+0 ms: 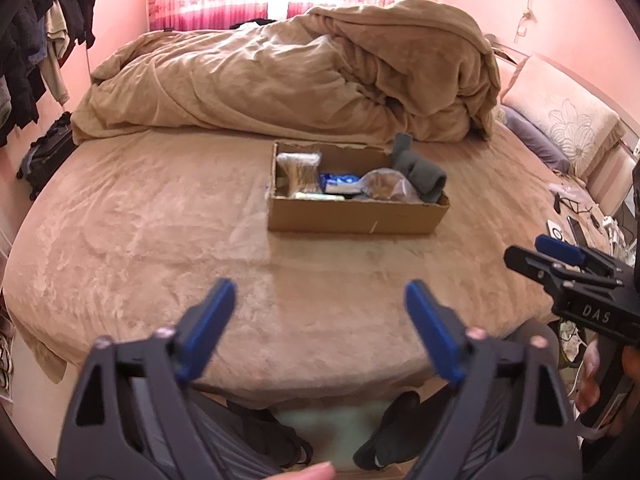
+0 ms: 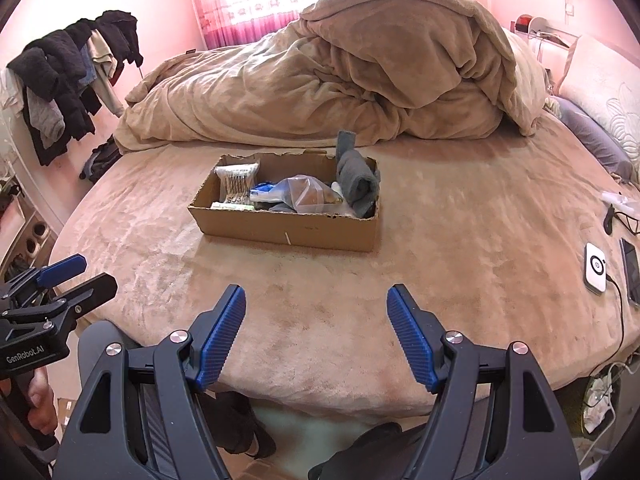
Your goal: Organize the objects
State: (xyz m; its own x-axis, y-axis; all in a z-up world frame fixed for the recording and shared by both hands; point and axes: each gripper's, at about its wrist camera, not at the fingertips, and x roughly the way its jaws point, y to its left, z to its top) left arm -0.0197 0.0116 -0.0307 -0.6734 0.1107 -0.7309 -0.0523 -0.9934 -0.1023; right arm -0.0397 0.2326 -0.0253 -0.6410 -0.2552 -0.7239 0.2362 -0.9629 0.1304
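An open cardboard box (image 1: 352, 216) (image 2: 288, 229) sits on the tan bed. It holds a packet of cotton swabs (image 1: 299, 172) (image 2: 236, 184), a blue and white packet (image 1: 340, 182) (image 2: 266, 191), a clear bag with brown contents (image 1: 386, 186) (image 2: 308, 194) and a rolled grey cloth (image 1: 420, 172) (image 2: 356, 178). My left gripper (image 1: 320, 324) is open and empty over the bed's near edge. My right gripper (image 2: 316, 328) is open and empty, also short of the box. Each gripper shows in the other's view, the right one (image 1: 560, 260) and the left one (image 2: 60, 280).
A heaped tan duvet (image 1: 320, 76) (image 2: 360, 72) lies behind the box. Pillows (image 1: 560, 120) lie at the right. A white charger (image 2: 595, 270), a phone (image 2: 631, 272) and cables lie on the bed's right side. Clothes hang on a rack (image 2: 68, 76) at the left.
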